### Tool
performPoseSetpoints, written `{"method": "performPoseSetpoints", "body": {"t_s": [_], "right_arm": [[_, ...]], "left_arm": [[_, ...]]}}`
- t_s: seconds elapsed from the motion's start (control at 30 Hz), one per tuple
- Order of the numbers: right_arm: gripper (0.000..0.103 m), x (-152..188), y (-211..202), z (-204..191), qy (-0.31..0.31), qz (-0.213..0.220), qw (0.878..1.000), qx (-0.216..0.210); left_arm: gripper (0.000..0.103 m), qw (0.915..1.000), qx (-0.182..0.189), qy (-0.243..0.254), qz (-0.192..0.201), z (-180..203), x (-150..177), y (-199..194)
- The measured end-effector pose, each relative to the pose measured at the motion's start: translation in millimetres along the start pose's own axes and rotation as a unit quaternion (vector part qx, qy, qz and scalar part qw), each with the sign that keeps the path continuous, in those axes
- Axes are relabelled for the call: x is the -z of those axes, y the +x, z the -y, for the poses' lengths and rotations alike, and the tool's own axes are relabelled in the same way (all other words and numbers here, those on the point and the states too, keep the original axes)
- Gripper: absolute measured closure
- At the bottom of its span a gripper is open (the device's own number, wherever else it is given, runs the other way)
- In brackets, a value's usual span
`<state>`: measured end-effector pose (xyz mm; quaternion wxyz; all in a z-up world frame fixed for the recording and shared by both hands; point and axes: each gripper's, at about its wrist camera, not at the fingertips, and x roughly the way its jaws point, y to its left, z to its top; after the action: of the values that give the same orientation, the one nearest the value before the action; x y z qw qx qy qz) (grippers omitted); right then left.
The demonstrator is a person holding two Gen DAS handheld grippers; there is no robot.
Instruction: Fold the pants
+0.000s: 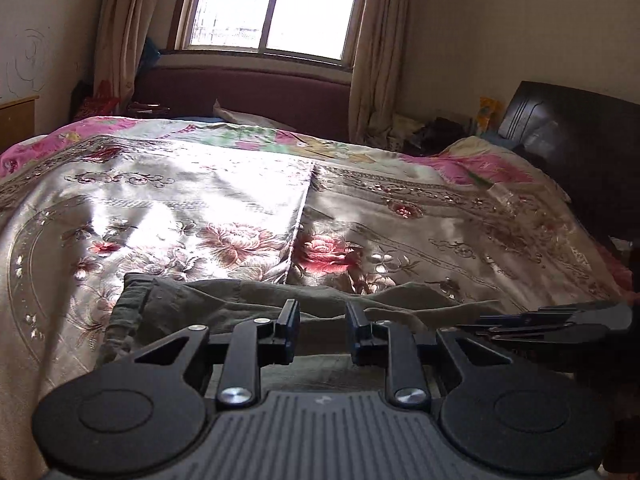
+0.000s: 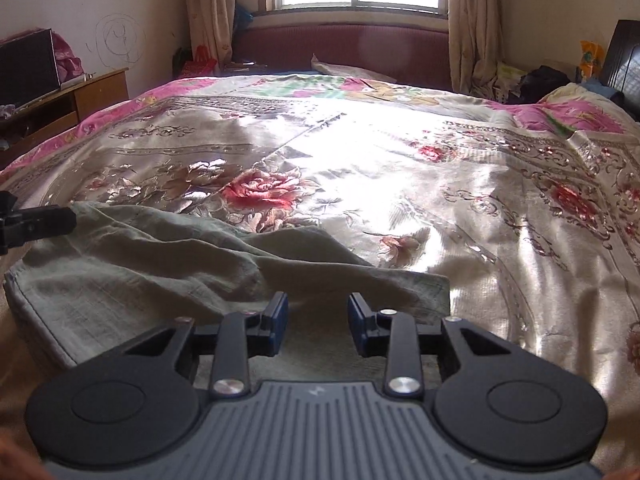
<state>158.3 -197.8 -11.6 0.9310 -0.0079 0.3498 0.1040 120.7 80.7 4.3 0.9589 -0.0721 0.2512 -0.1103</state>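
Grey-green pants [image 1: 224,300] lie crumpled on the near part of the bed, with the gathered waistband at the left in the left wrist view. My left gripper [image 1: 322,316] is open, just above the pants' near edge. In the right wrist view the pants [image 2: 152,264] spread to the left, with a leg end at the right. My right gripper [image 2: 317,312] is open, low over that leg end. The right gripper shows from the side in the left wrist view [image 1: 560,324]. The left gripper's tip shows at the left edge of the right wrist view [image 2: 36,222].
The bed has a shiny floral cover [image 2: 400,168]. A dark headboard [image 1: 580,140] stands at the right, a window with curtains [image 1: 276,4] and a maroon bench [image 1: 248,96] behind. A wooden cabinet [image 2: 80,100] stands at the left.
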Motion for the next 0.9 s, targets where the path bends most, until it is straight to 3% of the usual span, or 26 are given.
{"method": "performPoseSetpoints", "body": {"t_s": [0.17, 0.23, 0.4, 0.6, 0.73, 0.9], "right_arm": [[0.073, -5, 43, 32, 0.019, -0.024, 0.998, 0.056], [0.074, -7, 40, 41, 0.03, -0.026, 0.997, 0.06], [0.069, -6, -12, 49, 0.051, 0.002, 0.996, 0.077], [0.062, 36, -63, 76, 0.135, -0.037, 0.986, 0.088], [0.059, 59, -64, 92, 0.231, -0.052, 0.971, 0.027], [0.059, 62, -61, 95, 0.252, -0.059, 0.966, -0.027]], "left_arm": [[0.063, 0.9975, -0.046, 0.002, -0.053, -25, 24, 34], [0.064, 0.9979, -0.03, -0.025, -0.052, -43, 27, 32], [0.063, 0.9979, -0.05, -0.028, -0.03, -49, 24, 24], [0.063, 0.9985, -0.048, -0.023, -0.008, -39, 20, 12], [0.061, 0.9994, -0.03, 0.013, 0.003, -17, 19, 6], [0.061, 0.999, -0.001, 0.045, -0.006, 3, 24, 7]]}}
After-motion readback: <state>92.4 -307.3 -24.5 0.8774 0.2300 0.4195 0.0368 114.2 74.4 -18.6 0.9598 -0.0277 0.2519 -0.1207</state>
